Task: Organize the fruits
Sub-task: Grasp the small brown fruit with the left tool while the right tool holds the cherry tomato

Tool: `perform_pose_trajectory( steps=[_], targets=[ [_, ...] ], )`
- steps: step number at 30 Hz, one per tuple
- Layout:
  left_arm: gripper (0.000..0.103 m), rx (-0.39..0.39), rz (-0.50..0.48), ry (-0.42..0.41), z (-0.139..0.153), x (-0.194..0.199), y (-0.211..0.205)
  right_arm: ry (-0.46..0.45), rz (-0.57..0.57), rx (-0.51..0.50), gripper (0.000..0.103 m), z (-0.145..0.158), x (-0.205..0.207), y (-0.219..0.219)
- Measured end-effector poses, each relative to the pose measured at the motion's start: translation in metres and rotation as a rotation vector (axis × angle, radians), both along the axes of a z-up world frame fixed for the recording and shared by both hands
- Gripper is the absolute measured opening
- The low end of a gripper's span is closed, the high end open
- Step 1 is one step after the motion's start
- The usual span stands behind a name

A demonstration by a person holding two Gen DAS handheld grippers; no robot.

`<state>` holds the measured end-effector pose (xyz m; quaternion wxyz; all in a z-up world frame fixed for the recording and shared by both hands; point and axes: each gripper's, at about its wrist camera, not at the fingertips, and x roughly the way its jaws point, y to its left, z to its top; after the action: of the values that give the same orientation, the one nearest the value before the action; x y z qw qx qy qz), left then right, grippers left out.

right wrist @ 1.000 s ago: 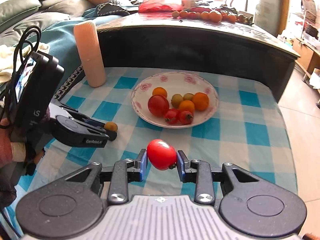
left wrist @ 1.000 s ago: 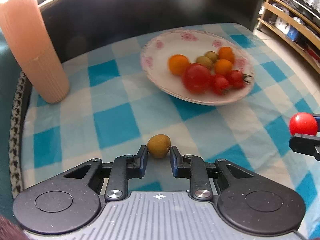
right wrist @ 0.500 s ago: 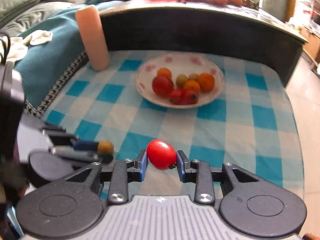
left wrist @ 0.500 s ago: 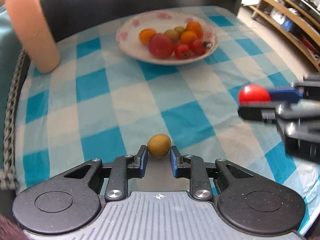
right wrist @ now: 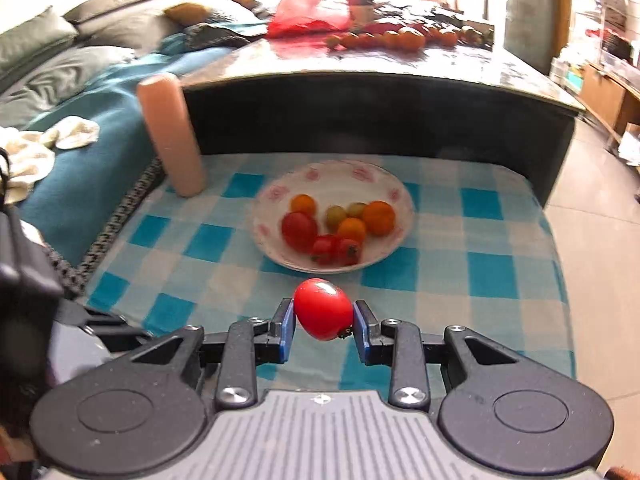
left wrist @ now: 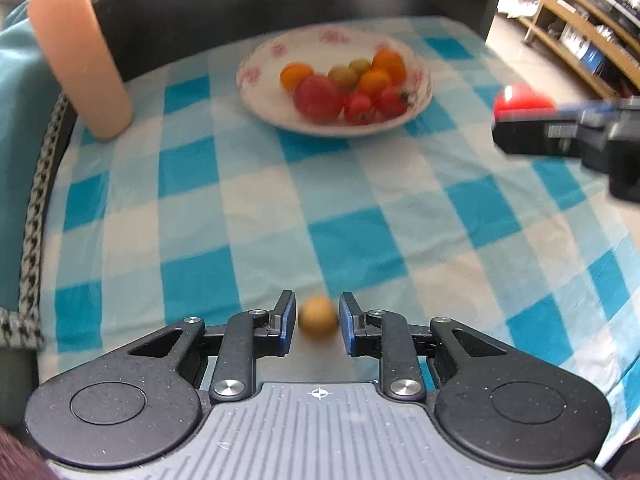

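Left gripper (left wrist: 319,322), jaws loosely flanking a blurred small brown-green round fruit (left wrist: 318,319), and right gripper (right wrist: 324,322), jaws clamping a glossy red oval tomato (right wrist: 323,309), face the white floral plate (right wrist: 394,191) at 12 o'clock, presumably their destination.

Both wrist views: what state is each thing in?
Left gripper: around the brown fruit, grip unclear.
Brown fruit: blurred, between the fingers.
Right gripper: shut on the tomato.
Tomato: held above the cloth.
Plate: holds several fruits.
Pink cylinder: standing on the cloth.
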<state>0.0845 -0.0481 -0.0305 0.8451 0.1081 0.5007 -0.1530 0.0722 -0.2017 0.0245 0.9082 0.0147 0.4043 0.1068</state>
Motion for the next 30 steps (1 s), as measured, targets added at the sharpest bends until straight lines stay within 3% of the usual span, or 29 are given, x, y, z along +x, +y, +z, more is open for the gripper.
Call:
perform_pose_trajectory(
  steps=[5, 10, 15, 24, 30],
  targets=[
    [0.031, -0.108, 0.009, -0.006, 0.007, 0.024, 0.007, 0.016, -0.033, -0.029, 0.046, -0.007, 0.024, 0.009],
    [0.033, -0.135, 0.004, -0.025, 0.024, 0.029, 0.02, 0.029, -0.013, -0.043, 0.046, -0.013, 0.036, 0.023],
    [0.036, -0.133, -0.016, 0.014, 0.017, 0.001, 0.038, 0.021, 0.037, -0.056, 0.046, -0.012, 0.026, 0.036],
    [0.039, -0.087, 0.02, 0.082, -0.006, 0.003, 0.026, 0.02, 0.064, -0.044, 0.046, -0.011, 0.016, 0.042],
    [0.04, -0.019, 0.012, 0.074, -0.015, -0.005, 0.015, 0.008, 0.053, -0.037, 0.046, -0.008, 0.016, 0.034]
  ],
)
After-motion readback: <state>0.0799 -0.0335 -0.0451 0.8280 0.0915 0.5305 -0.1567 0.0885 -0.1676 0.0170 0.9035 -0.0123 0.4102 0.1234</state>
